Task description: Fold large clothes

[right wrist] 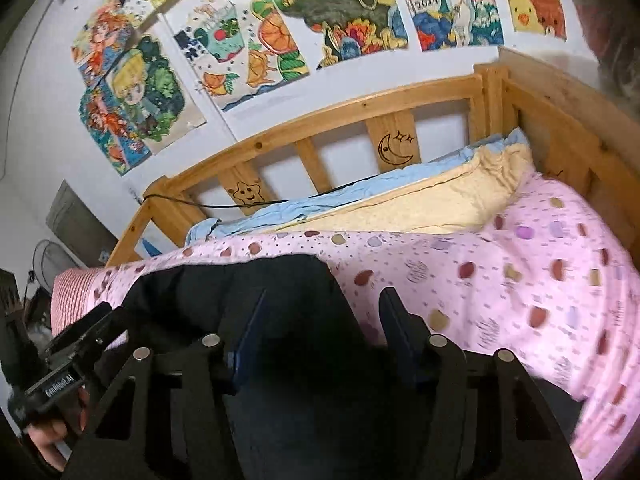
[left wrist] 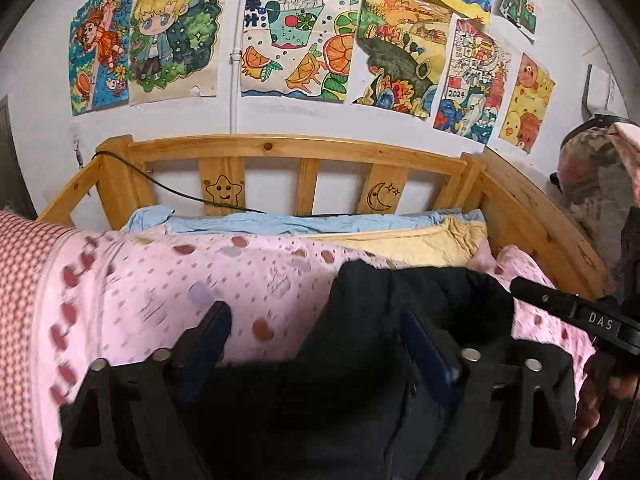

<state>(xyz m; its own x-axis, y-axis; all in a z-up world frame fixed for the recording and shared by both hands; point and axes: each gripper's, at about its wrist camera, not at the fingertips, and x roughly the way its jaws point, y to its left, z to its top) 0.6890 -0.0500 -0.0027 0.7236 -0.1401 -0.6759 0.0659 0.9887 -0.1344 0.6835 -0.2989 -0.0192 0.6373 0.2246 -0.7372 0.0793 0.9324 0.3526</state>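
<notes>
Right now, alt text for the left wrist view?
The left gripper, fingers apart, hangs over a black garment lying on a pink spotted quilt. The right gripper reaches in from the right edge. Behind stand a wooden bed rail and a wall of children's drawings.

"DAS" shows in pale letters on the right tool at the edge of the left wrist view. The left tool carries "GenRobot.AI" along its body. On the wall, one drawing bears "2024"; the juice drawing has the characters "果汁".
</notes>
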